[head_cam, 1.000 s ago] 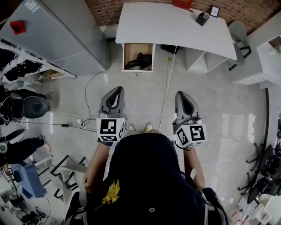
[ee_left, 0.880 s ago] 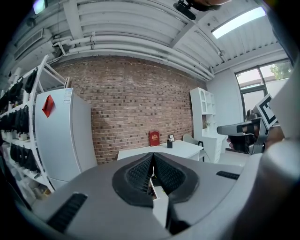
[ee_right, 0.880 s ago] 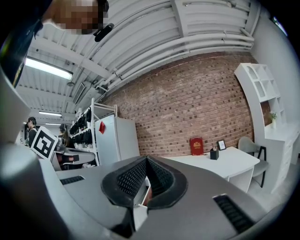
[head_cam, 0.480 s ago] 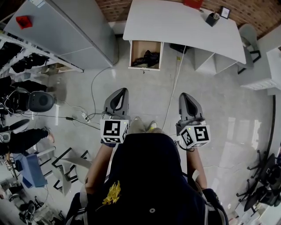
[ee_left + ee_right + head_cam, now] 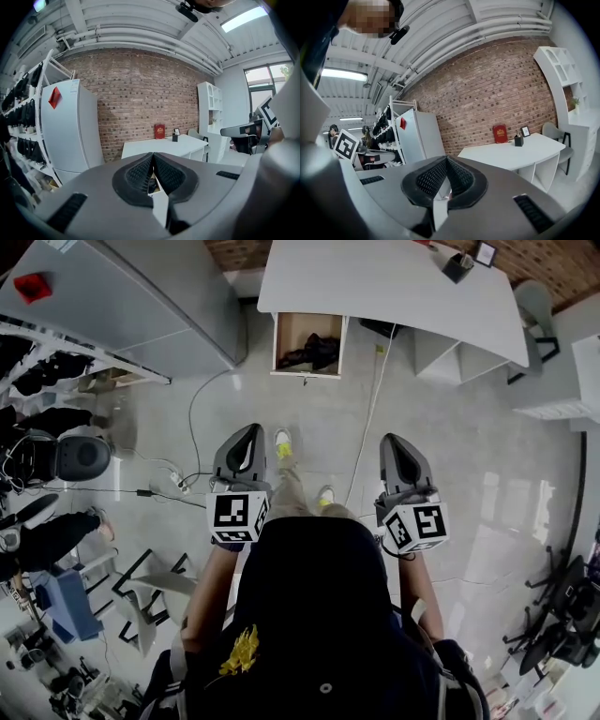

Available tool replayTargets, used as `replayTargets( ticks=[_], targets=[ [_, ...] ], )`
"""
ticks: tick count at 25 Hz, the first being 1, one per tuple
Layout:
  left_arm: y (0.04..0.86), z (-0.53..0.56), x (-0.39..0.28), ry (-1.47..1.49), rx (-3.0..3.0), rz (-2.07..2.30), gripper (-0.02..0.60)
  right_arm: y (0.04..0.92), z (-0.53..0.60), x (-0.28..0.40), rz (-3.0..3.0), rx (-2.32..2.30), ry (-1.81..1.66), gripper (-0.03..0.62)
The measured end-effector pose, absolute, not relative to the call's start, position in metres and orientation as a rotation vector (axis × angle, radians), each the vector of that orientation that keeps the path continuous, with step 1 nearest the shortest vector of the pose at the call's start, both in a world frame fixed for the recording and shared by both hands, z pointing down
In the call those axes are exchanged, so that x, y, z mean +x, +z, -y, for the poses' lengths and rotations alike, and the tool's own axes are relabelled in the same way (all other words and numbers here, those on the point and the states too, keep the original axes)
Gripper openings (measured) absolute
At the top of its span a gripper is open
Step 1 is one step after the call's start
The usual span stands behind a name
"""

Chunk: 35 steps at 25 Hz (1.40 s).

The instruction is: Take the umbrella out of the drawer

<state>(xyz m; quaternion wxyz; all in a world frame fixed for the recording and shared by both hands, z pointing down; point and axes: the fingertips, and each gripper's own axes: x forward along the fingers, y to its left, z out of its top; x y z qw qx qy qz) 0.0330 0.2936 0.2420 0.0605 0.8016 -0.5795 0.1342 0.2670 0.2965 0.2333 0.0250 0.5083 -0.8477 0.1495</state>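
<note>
Head view: the black folded umbrella (image 5: 311,353) lay crosswise in the open wooden drawer (image 5: 298,326) under the white table (image 5: 394,287), well ahead of you. Your left gripper (image 5: 247,439) sat nearer it than your right gripper (image 5: 397,446). Both jaws were closed and empty.

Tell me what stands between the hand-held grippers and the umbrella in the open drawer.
Nothing visible does. Only bare grey floor, crossed by a thin cable, separates the left hand-held gripper and right hand-held gripper from the black umbrella in the open wooden drawer.
</note>
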Motion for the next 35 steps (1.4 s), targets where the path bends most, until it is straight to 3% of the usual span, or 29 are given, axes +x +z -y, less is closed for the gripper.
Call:
replayTargets(
  ticks=[9,35],
  targets=[
    [0.240,-0.230,0.019,0.350,2.497,1.687,0.018,0.229,-0.255,0.244,2.560,1.617,0.387,0.026],
    [0.252,-0.032,-0.118,0.234,2.553,1.560,0.018,0.219,-0.059,0.076,2.483,1.554,0.286,0.026]
  ],
)
